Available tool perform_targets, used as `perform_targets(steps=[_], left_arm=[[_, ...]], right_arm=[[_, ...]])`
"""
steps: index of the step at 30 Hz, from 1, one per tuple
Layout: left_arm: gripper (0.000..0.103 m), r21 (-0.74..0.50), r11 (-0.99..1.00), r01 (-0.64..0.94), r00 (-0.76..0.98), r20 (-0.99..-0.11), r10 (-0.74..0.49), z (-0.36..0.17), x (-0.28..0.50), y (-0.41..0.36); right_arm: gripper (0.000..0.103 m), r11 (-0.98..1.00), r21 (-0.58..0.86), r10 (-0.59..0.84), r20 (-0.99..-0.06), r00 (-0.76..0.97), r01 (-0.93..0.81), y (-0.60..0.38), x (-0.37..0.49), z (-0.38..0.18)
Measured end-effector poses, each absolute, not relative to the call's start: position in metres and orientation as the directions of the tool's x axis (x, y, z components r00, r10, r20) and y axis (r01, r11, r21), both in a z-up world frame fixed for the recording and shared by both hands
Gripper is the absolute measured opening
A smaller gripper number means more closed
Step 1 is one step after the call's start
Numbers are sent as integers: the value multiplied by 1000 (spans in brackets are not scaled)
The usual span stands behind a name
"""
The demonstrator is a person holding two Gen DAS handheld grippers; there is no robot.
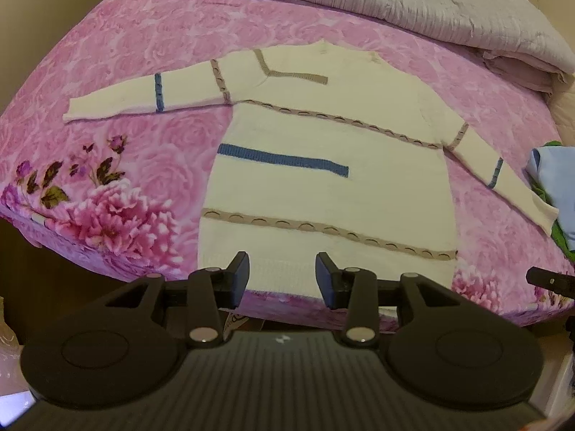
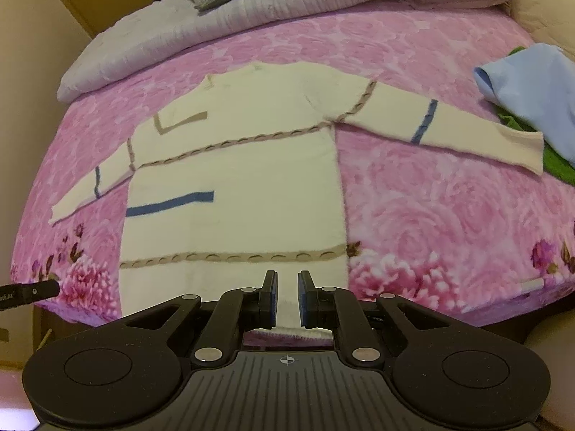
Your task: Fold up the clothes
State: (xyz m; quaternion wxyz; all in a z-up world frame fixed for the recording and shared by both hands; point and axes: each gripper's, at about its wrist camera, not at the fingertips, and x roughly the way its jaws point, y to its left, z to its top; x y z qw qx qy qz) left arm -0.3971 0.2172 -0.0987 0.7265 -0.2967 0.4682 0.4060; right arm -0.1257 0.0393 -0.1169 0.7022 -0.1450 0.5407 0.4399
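Folding not begun: the sweater [image 1: 323, 165] lies spread flat on the pink bedspread [image 1: 143, 54], both sleeves out. The left gripper [image 1: 282, 276] hovers at the near hem, jaws wide, empty. The right gripper [image 2: 287, 296] is likewise placed, jaws narrowly parted, holding nothing.

Dim warm indoor light — soft focus, strong fisheye bending, dark vignetted corners.

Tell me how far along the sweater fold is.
Done: the white sweater lies flat on the pink bedspread, sleeves spread. In hand: nothing; the left gripper and right gripper are open above its hem. Left: every fold, then the blue and green clothes.
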Motion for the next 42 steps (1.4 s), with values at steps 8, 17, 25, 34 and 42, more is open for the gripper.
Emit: perform_targets(steps=[8, 17, 25, 34, 42], left_arm=[[38, -39, 533, -845, 232, -926, 299, -98, -388, 207], [38, -30, 559, -829, 231, -928, 292, -100, -376, 203], [38, -23, 586, -810, 208, -945, 251, -112, -370, 195], [38, -22, 599, -801, 203, -950, 236, -116, -371, 194], [38, -25, 577, -817, 211, -943, 259, -114, -377, 212]], right_arm=[[12, 553, 259, 457, -889, 28, -792, 40, -129, -116], [12, 552, 249, 447, -894, 31, -796, 39, -129, -116], [12, 541, 230, 406, -914, 12, -809, 37, -135, -125], [12, 523, 206, 386, -922, 15, -827, 44, -147, -127], [11, 499, 181, 389, -921, 32, -847, 68, -151, -123]])
